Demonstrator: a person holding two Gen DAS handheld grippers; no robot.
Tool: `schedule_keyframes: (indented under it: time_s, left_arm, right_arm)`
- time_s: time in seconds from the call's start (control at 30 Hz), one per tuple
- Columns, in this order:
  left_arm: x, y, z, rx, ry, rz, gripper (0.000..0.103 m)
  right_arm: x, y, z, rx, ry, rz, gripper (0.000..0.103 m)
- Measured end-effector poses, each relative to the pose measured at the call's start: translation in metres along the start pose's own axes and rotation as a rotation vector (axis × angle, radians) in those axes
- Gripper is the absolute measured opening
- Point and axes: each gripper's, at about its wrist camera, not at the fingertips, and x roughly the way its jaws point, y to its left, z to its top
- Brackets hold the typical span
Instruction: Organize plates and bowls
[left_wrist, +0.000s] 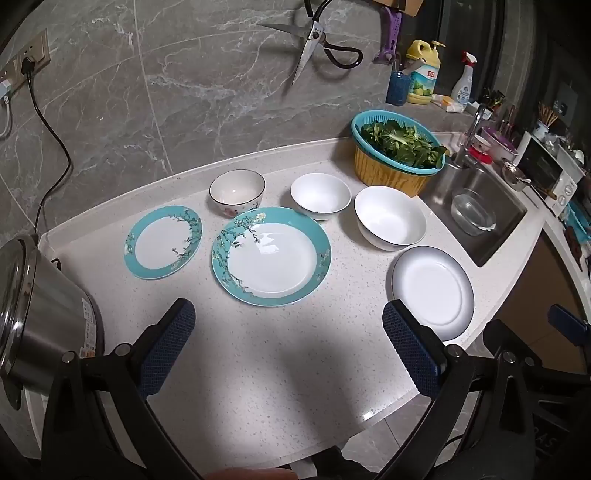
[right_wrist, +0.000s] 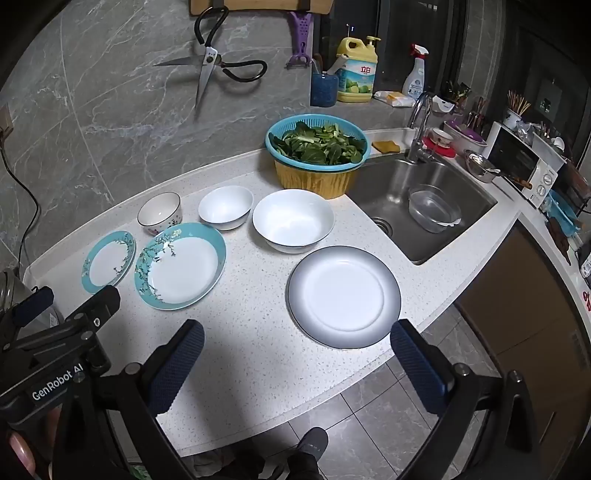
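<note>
Both jaws spread wide and empty: my left gripper (left_wrist: 288, 332) and right gripper (right_wrist: 297, 350) hang over the near edge of the speckled counter (left_wrist: 258, 369). Ahead lie two teal-rimmed plates, small (left_wrist: 162, 242) and large (left_wrist: 271, 256), and a grey-rimmed plate (right_wrist: 343, 295). Behind them stand a flowered bowl (left_wrist: 237, 192), a small white bowl (left_wrist: 320, 195) and a large white bowl (right_wrist: 293, 219), all apart.

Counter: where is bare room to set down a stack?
Free: the near strip of speckled white counter between large teal-rimmed plate and grey-rimmed white plate. Crowded: the back row, around the large white bowl.
</note>
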Motion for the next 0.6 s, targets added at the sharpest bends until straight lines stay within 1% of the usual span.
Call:
schedule_keyframes:
  time_s: [0.6]
  left_arm:
    - [0.0002,0.0002,0.0,-0.002,0.004,-0.002,0.103]
  right_arm:
    - [0.0,-0.0007,0.0001,0.001,-0.003,0.001,0.103]
